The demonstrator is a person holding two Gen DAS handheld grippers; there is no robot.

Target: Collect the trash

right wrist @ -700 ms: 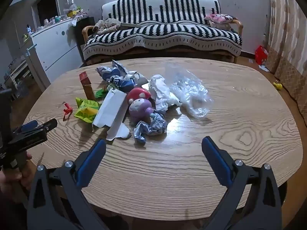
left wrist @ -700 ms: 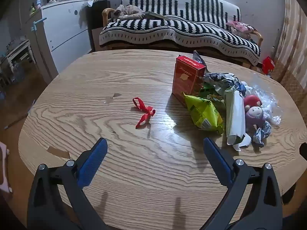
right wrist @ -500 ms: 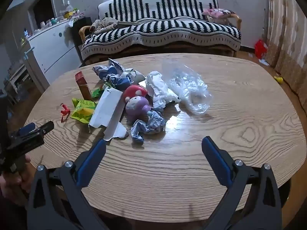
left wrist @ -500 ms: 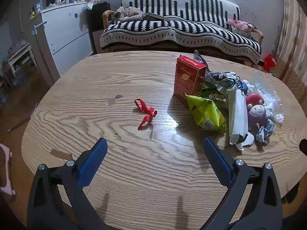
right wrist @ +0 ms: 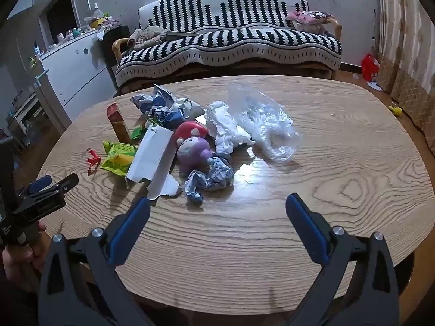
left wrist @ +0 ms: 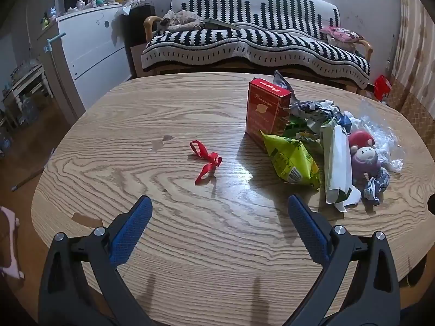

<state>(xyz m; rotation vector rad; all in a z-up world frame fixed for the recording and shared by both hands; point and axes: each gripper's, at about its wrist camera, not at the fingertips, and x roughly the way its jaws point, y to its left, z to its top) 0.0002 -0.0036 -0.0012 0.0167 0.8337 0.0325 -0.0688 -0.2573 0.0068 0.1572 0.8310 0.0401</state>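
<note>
Trash sits piled mid-table on the wooden table [right wrist: 339, 190]: red box [left wrist: 266, 114] upright, green snack bag [left wrist: 291, 160] just in front of it, white carton [right wrist: 152, 157] lying flat, crumpled foil wrapper [right wrist: 212, 179], white tissue [right wrist: 223, 127], clear plastic bag [right wrist: 263, 125]. Purple mushroom toy [right wrist: 193, 149] is in the heap too. Red ribbon [left wrist: 206, 160] lies apart, on the left. Your left gripper [left wrist: 217, 206] and right gripper [right wrist: 217, 206] both gape fully wide, nothing between the pads, hovering over bare wood near the table's front edge.
</note>
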